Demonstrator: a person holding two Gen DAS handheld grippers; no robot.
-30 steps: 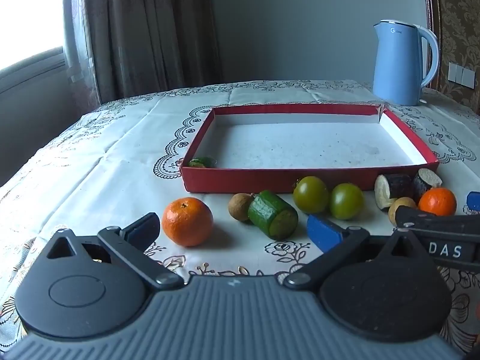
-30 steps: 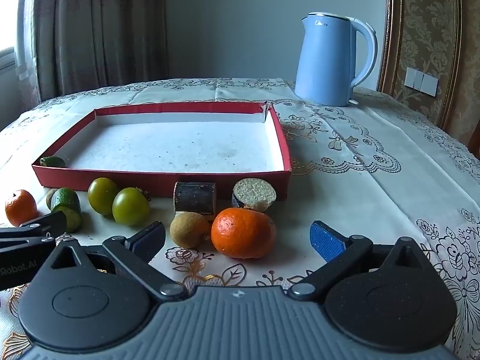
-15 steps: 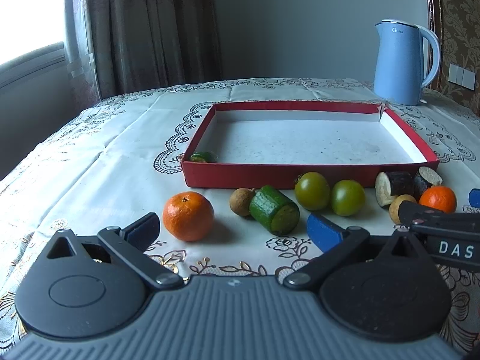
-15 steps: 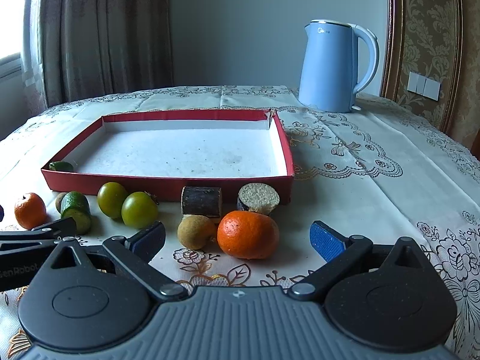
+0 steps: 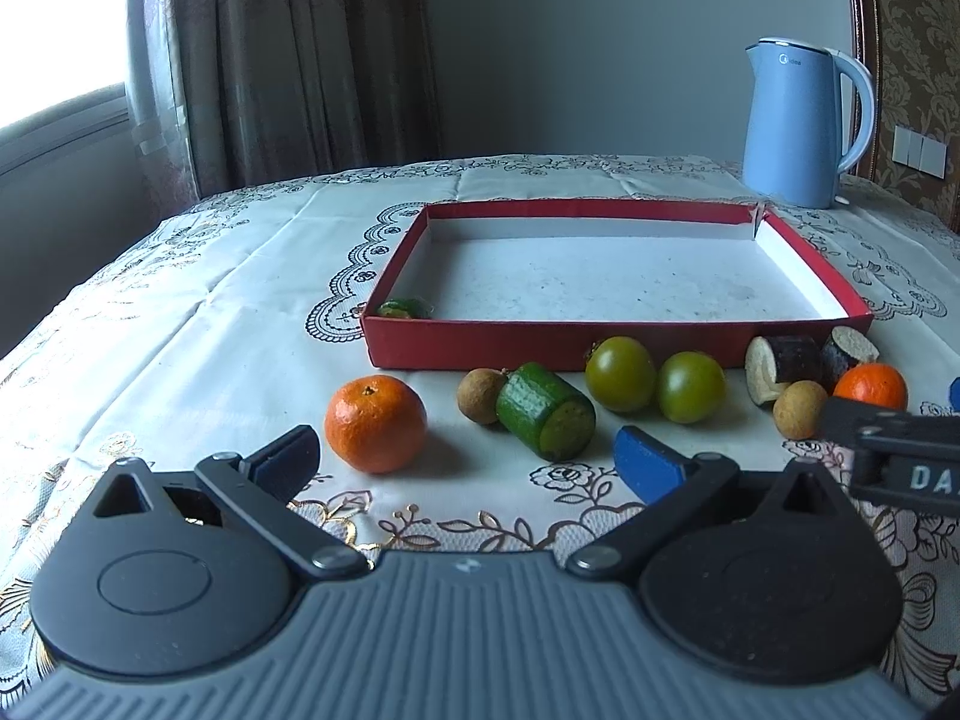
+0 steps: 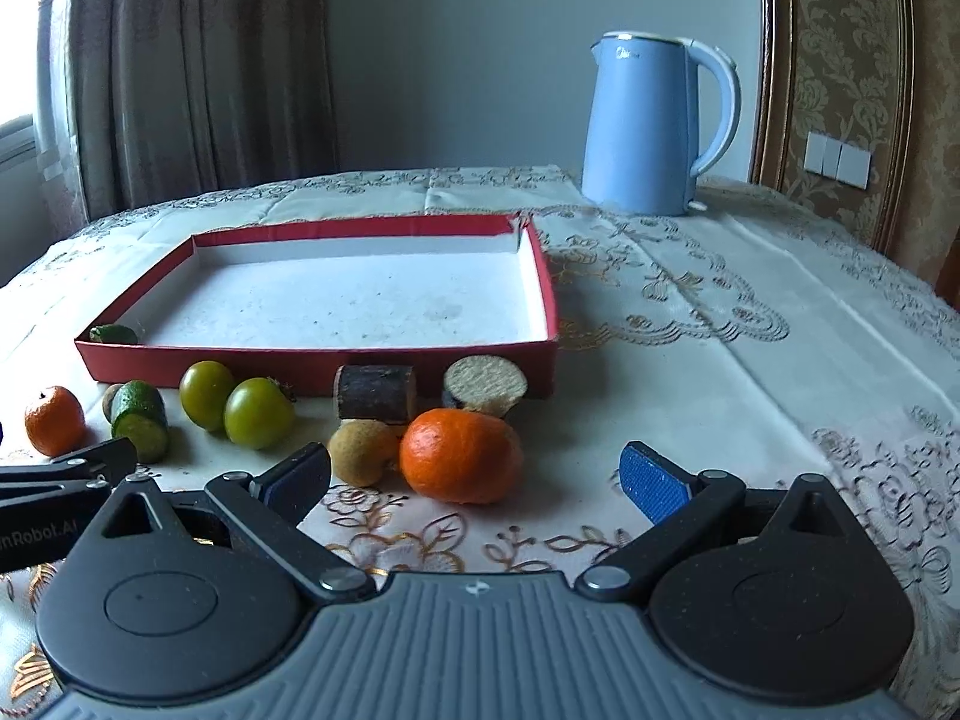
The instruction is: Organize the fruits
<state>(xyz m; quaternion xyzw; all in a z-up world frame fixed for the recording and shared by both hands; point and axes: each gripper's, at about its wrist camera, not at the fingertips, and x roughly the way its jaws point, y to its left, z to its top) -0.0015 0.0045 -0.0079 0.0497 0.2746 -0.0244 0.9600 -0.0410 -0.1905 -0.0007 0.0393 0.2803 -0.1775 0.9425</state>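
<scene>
A red tray (image 5: 540,348) (image 6: 300,363) holds one small green piece (image 5: 401,308) (image 6: 113,333) in its near left corner. In front of it lie an orange (image 5: 375,423) (image 6: 54,420), a brown longan (image 5: 480,394), a cucumber chunk (image 5: 545,411) (image 6: 141,412), two green tomatoes (image 5: 621,373) (image 6: 258,412), dark sugarcane pieces (image 5: 786,363) (image 6: 375,394), another longan (image 6: 363,451) and a second orange (image 6: 461,455) (image 5: 870,385). My left gripper (image 5: 465,462) is open just short of the first orange and cucumber. My right gripper (image 6: 474,477) is open, the second orange just beyond its fingertips.
A blue electric kettle (image 5: 798,123) (image 6: 657,123) stands at the back right of the table. An embroidered white tablecloth (image 5: 180,312) covers the table. Curtains (image 5: 288,60) hang behind at the left, and a chair back (image 6: 864,90) rises at the right.
Both grippers have drawn back and risen a little, so the fruits look slightly smaller and farther. No fruit has moved and both stay open.
</scene>
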